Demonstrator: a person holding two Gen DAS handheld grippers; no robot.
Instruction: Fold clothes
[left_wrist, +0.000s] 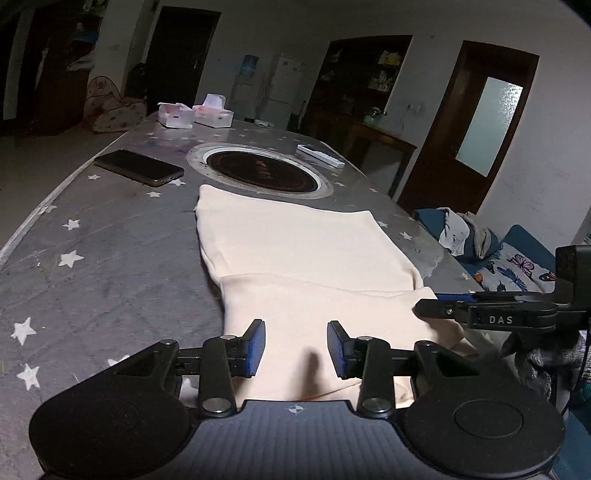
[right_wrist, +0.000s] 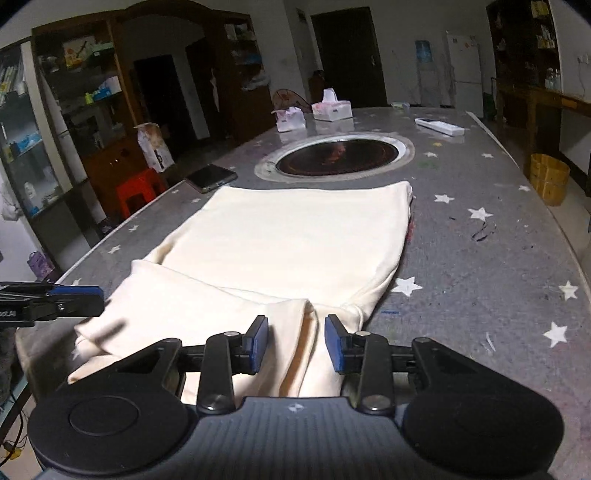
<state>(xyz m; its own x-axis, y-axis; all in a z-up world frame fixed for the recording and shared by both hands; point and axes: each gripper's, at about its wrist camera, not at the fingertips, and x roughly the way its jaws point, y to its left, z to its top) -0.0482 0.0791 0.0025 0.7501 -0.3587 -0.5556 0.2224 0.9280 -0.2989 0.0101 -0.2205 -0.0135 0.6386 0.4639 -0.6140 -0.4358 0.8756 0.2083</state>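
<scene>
A cream garment (left_wrist: 306, 243) lies folded on the grey star-patterned table (left_wrist: 92, 258), its far edge by a round inset burner. My left gripper (left_wrist: 296, 326) hovers over the garment's near part with its blue pads apart and nothing pressed between them. From the right, the right gripper (left_wrist: 428, 308) reaches in level over the cloth's near right corner. In the right wrist view the garment (right_wrist: 295, 236) shows a doubled-over near layer. My right gripper (right_wrist: 296, 321) stands open over a raised fold of it, and the left gripper (right_wrist: 92, 295) shows at the left edge.
A dark phone (left_wrist: 138, 167) lies left of the round burner (left_wrist: 260, 171). Two tissue boxes (left_wrist: 195, 114) and a white remote (left_wrist: 319, 155) sit at the far end. A sofa with clothes (left_wrist: 461, 232) stands off the table's right side; a red stool (right_wrist: 138, 192) off its left.
</scene>
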